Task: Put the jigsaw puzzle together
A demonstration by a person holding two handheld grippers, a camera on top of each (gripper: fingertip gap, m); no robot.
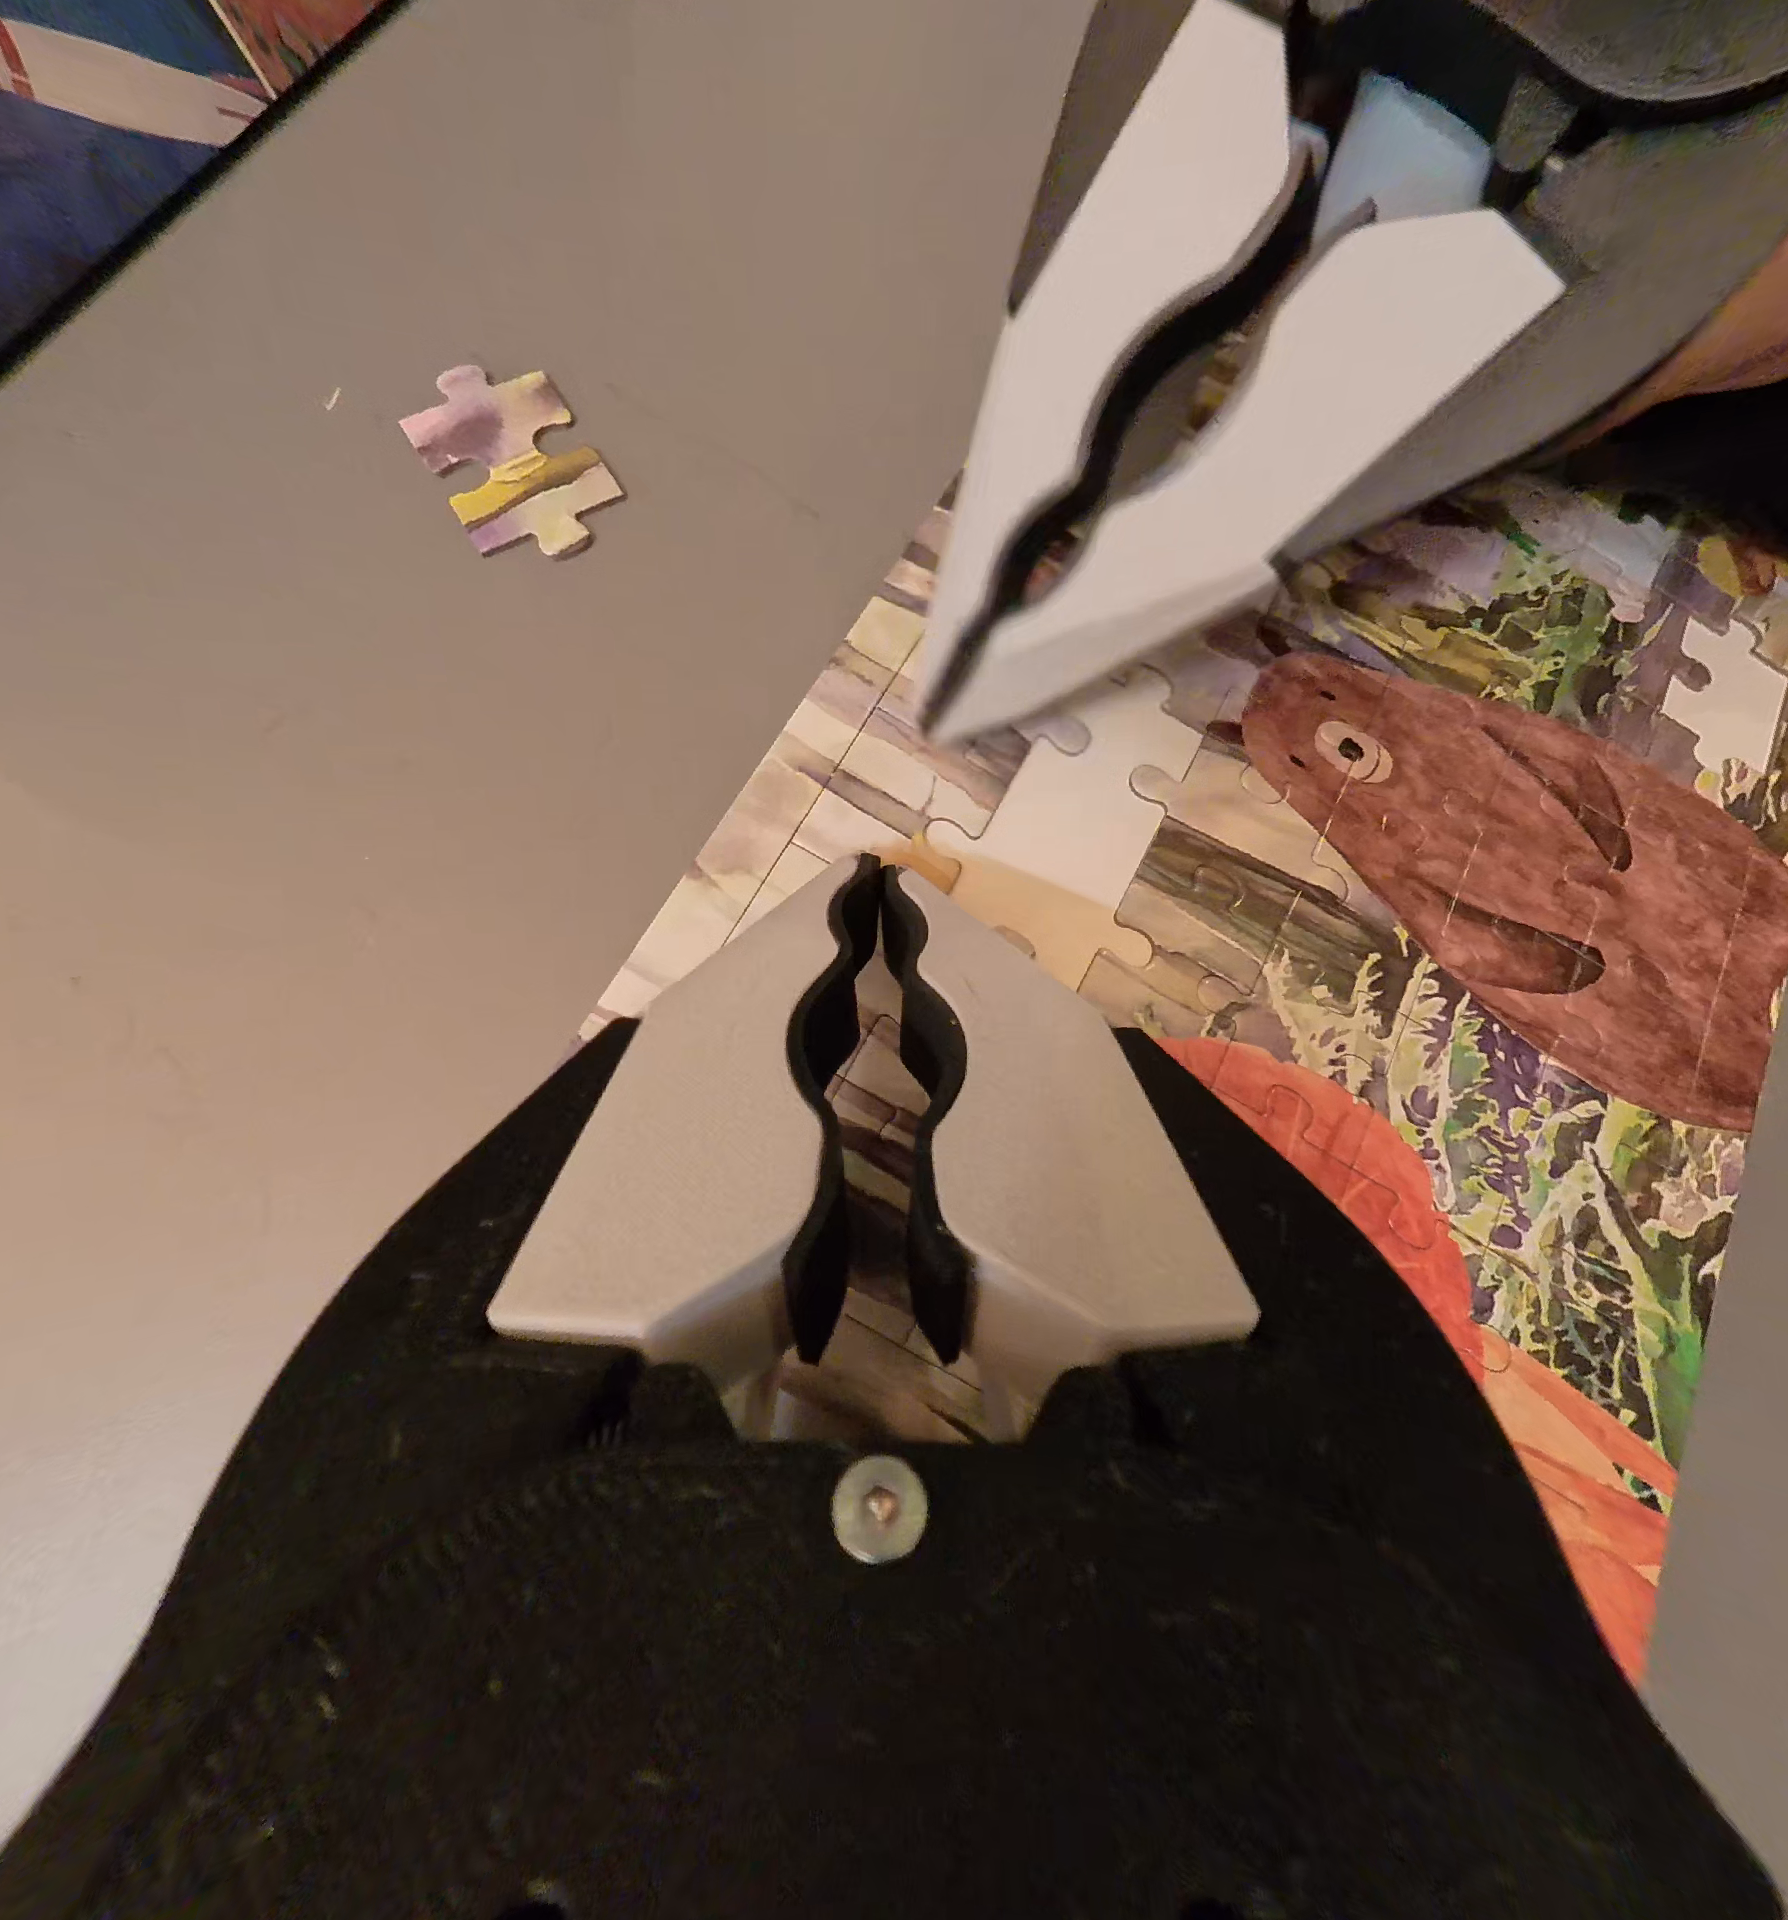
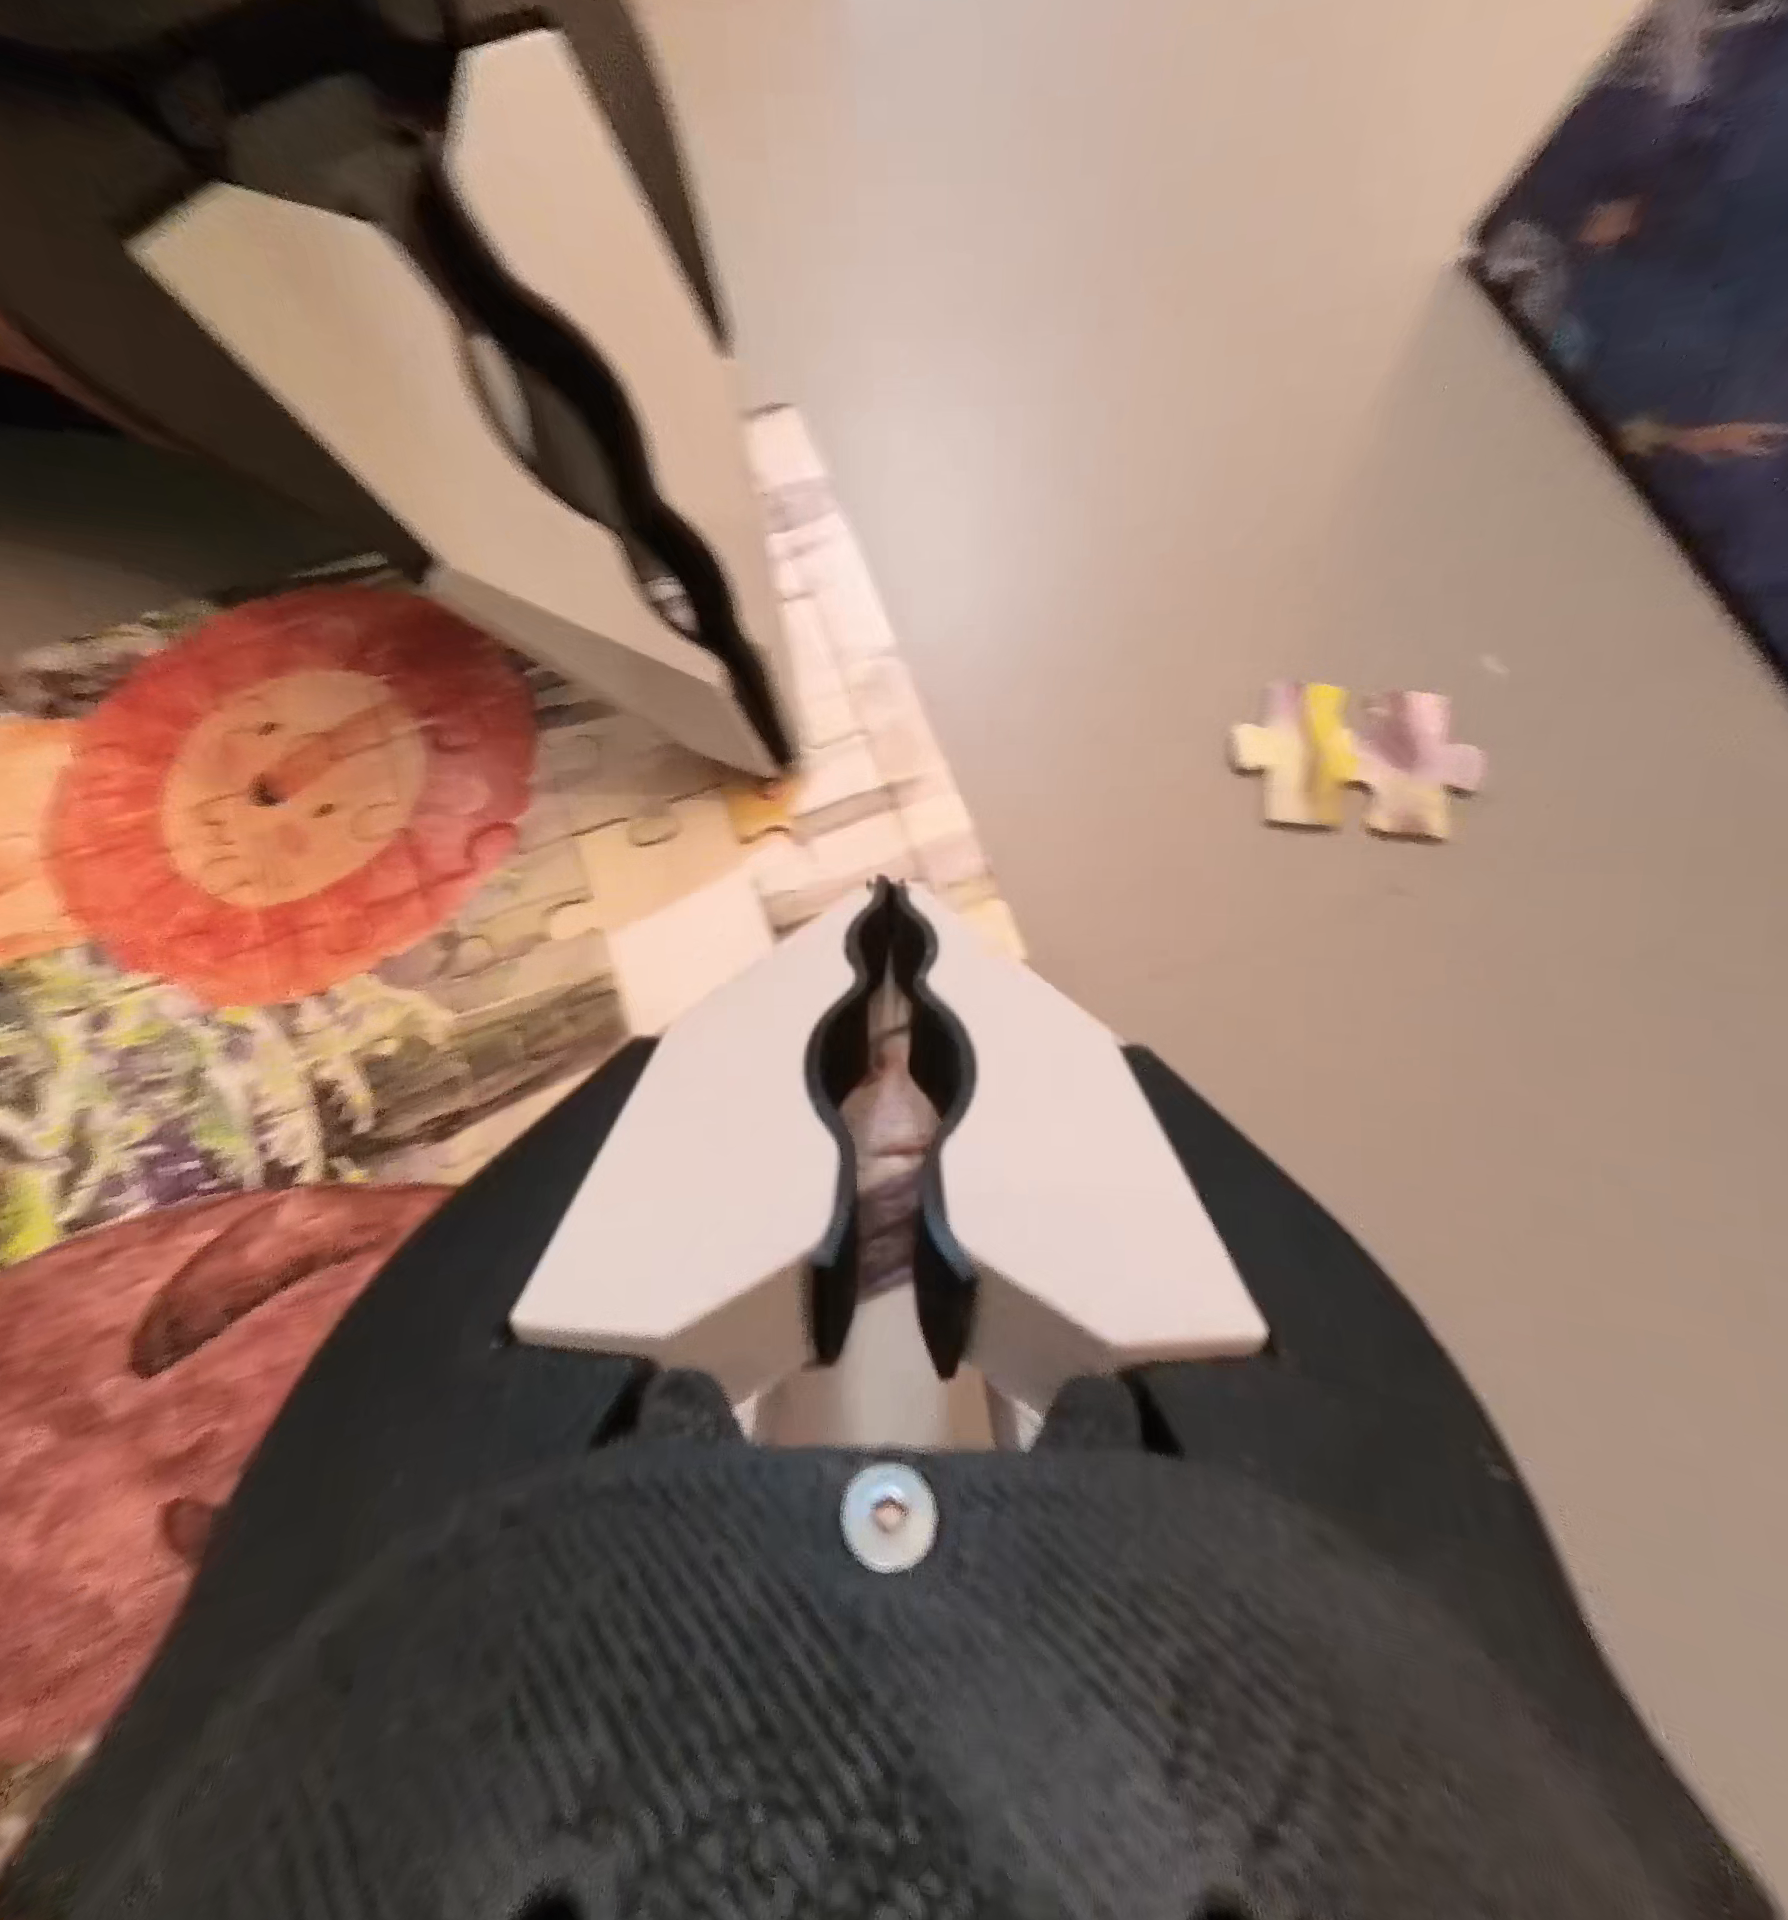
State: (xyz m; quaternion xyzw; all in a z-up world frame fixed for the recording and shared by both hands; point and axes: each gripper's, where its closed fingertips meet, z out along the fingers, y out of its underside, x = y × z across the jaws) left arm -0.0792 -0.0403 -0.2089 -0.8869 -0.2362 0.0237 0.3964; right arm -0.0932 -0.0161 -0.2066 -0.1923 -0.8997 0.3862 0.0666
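Grey table (image 1: 246, 831), loose joined pieces (image 1: 512, 463) well left of both closed, empty grippers.

No legible text visible; right view blurred.

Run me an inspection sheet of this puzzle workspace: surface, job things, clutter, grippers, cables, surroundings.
Surface: plain grey tabletop, mostly bare.
Job's things: colourful assembled animal jigsaw with a gap near its edge; two joined loose purple-and-yellow pieces lying apart on the grey.
Clutter: nothing seen.
Grippers: left gripper shut, tips over the jigsaw's edge; right gripper shut, its tip by the same edge; neither visibly holds a piece.
Cables: nothing seen.
Surroundings: dark blue patterned picture beyond the table edge.
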